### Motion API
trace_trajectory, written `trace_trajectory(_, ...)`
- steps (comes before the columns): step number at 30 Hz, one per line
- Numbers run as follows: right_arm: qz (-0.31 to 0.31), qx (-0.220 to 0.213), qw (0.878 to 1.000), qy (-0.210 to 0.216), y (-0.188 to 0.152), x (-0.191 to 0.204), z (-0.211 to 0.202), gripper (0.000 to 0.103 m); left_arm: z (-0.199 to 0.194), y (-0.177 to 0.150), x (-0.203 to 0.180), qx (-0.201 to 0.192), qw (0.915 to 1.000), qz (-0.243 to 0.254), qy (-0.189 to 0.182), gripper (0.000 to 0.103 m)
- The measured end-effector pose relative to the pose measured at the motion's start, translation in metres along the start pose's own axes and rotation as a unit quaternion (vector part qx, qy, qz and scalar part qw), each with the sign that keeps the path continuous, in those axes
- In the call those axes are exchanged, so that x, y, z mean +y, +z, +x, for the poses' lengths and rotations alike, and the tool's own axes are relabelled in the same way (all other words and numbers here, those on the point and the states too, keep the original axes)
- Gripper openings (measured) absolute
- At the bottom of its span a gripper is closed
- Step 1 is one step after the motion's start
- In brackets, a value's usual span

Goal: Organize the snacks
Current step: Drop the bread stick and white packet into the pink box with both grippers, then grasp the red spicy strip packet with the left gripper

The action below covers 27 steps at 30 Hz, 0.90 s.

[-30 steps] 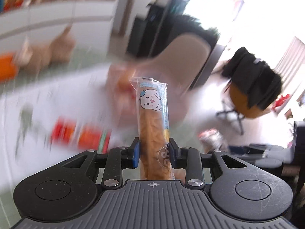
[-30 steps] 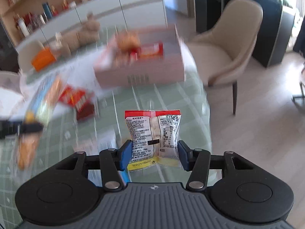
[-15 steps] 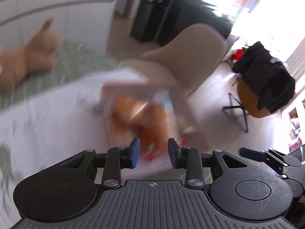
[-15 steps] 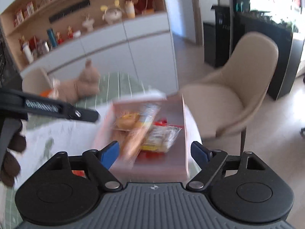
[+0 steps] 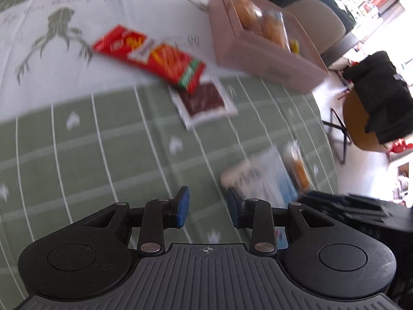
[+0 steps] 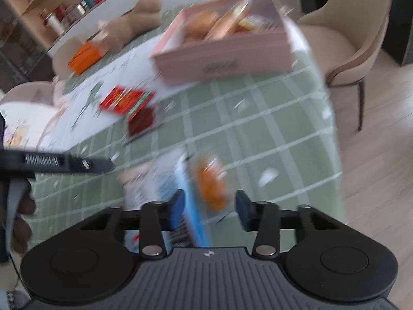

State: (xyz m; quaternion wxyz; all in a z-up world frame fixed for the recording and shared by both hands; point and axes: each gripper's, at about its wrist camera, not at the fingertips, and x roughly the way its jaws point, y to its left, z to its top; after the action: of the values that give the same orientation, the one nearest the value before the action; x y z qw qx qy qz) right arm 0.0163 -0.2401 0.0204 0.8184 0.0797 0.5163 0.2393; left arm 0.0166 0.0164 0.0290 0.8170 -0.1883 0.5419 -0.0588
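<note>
**Operator:** How far along am I?

**Spotter:** Partway. Your pink box [image 6: 224, 54], far ahead of the right gripper [image 6: 209, 211], already holds several packets, buns or rolls by the look of them. Still loose on the green checked tablecloth [image 5: 103, 149]: a red packet [image 5: 149, 54] and a dark red sachet [image 5: 204, 100], both well ahead of your left gripper [image 5: 207, 210]; then a blue-and-white pack [image 6: 167, 180] and an orange snack in clear wrap [image 6: 211, 180], just ahead of your right fingers.

**Operator:** And my grippers?

**Spotter:** Your left fingers stand slightly apart with nothing between them, only cloth below. Your right jaws are closing, and the orange snack sits just beyond their gap; the pads aren't pressing on it.

**Operator:** Any labels you can read?

**Spotter:** No. The red packet has yellow lettering and the box front carries a dark script mark, but blur makes both unreadable.
</note>
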Motion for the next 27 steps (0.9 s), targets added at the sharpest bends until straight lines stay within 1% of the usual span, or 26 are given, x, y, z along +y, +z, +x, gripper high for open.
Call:
trace_trajectory(1,0.000,0.007,1.000,0.008,0.000,0.007,0.006,0.031,-0.001,-0.004,0.001,0.000,1.0000,0.001,0.002,0.036)
trace_trajectory(3,-0.013,0.015,1.000,0.011,-0.001,0.024,0.016,0.031,-0.008,-0.004,0.004,-0.008,0.9999,0.000,0.012,0.036)
trace_trajectory(5,-0.032,0.015,0.999,0.015,0.002,0.041,0.021,0.031,-0.020,-0.007,0.010,-0.025,0.9995,-0.007,0.017,0.036)
trace_trajectory(7,-0.059,0.000,0.998,0.010,0.006,0.057,0.020,0.031,-0.033,-0.004,0.017,-0.042,0.9988,-0.013,0.022,0.036)
trace_trajectory(9,-0.096,-0.027,0.995,-0.009,0.016,0.073,0.017,0.031,-0.039,-0.006,0.022,-0.056,0.9975,-0.015,0.041,0.036)
trace_trajectory(10,-0.114,-0.042,0.992,-0.019,0.023,0.079,0.017,0.035,-0.041,-0.007,0.025,-0.059,0.9969,-0.015,0.050,0.036)
trace_trajectory(11,-0.128,-0.052,0.990,-0.026,0.030,0.085,0.019,0.042,-0.043,-0.009,0.027,-0.061,0.9964,-0.017,0.057,0.036)
trace_trajectory(12,-0.140,-0.059,0.988,-0.027,0.040,0.091,0.023,0.047,-0.045,-0.010,0.028,-0.063,0.9960,-0.019,0.060,0.036)
trace_trajectory(13,-0.148,-0.062,0.987,-0.024,0.050,0.095,0.028,0.057,-0.046,-0.011,0.030,-0.064,0.9959,-0.019,0.062,0.036)
trace_trajectory(14,-0.159,-0.064,0.985,-0.022,0.061,0.101,0.035,0.064,-0.049,-0.014,0.031,-0.064,0.9959,-0.017,0.061,0.036)
trace_trajectory(15,-0.168,-0.063,0.983,-0.021,0.072,0.105,0.042,0.066,-0.049,-0.015,0.031,-0.062,0.9961,-0.015,0.061,0.036)
trace_trajectory(17,-0.191,-0.059,0.980,-0.018,0.094,0.116,0.063,0.074,-0.052,-0.020,0.032,-0.058,0.9965,-0.007,0.059,0.036)
trace_trajectory(20,-0.230,-0.052,0.971,-0.036,0.119,0.141,0.103,0.076,-0.053,-0.024,0.038,-0.056,0.9966,0.000,0.060,0.036)
trace_trajectory(23,-0.255,-0.039,0.963,-0.075,0.132,0.157,0.139,0.076,-0.062,-0.028,0.051,-0.061,0.9964,-0.004,0.058,0.036)
trace_trajectory(24,-0.255,-0.031,0.963,-0.083,0.135,0.161,0.148,0.076,-0.065,-0.029,0.056,-0.065,0.9963,-0.007,0.056,0.036)
trace_trajectory(25,-0.255,-0.034,0.962,-0.089,0.136,0.166,0.153,0.078,-0.069,-0.029,0.063,-0.070,0.9961,-0.013,0.053,0.036)
trace_trajectory(26,-0.247,-0.026,0.965,-0.083,0.137,0.169,0.156,0.074,-0.071,-0.028,0.069,-0.075,0.9958,-0.018,0.050,0.036)
trace_trajectory(27,-0.229,-0.011,0.971,-0.066,0.137,0.170,0.155,0.067,-0.073,-0.028,0.074,-0.080,0.9954,-0.024,0.047,0.036)
